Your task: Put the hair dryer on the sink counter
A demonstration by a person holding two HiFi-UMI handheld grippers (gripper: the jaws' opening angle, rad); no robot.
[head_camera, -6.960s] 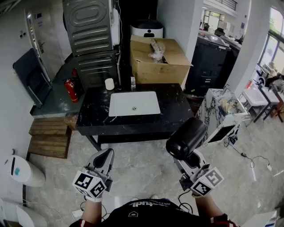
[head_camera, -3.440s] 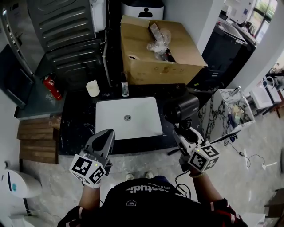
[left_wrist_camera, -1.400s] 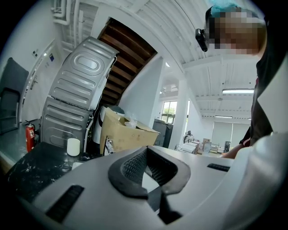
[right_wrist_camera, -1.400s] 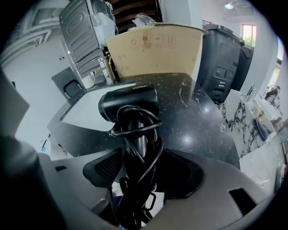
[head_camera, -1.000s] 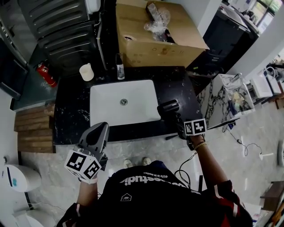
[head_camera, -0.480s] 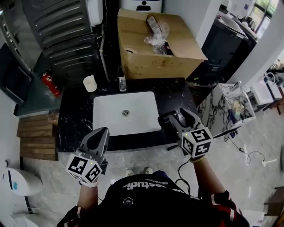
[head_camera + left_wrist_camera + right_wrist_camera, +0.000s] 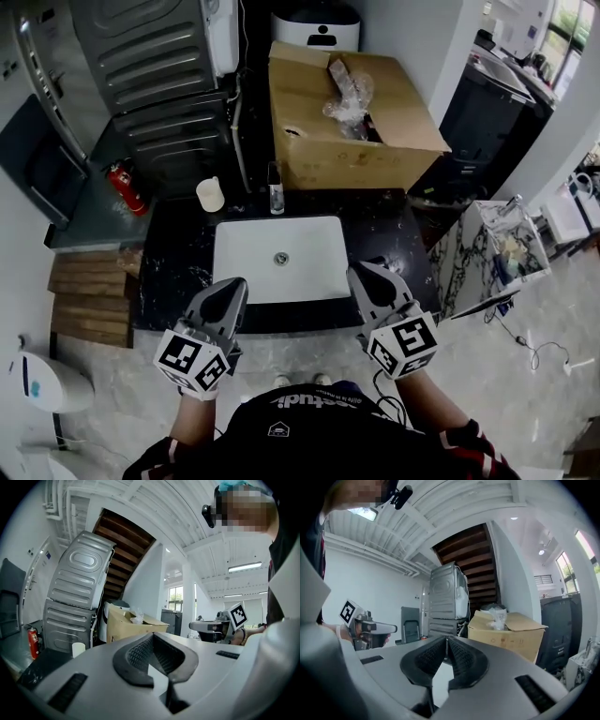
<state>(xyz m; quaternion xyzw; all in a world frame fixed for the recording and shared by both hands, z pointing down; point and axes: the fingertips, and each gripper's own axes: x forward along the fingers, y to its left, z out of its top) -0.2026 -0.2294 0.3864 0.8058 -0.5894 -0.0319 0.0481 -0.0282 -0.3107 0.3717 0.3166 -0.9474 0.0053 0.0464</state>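
Both tools are off the work. The right tool (image 7: 370,274) is closing its jaws down pad to pad with nothing between them, and the left tool (image 7: 228,291) is likewise shut and empty. Both hang over the near edge of the surface (image 7: 178,272), either side of the basin (image 7: 281,258). We cannot make out the dryer. It is either hidden behind the right tool or lost against the dark top just right of the basin, so we judge it delivered, not seen.

What remains, we judge, is backing away. We should draw the right tool back toward us and upward rather than sideways, so that it cannot nudge the dryer toward the basin or the edge. Then we should look past the tool to check that the dryer rests flat.

Half a second earlier, the right tool stood with its jaws wide over the dryer, which lay on the surface right of the basin. It has since pulled back and closed. The left tool has barely moved.
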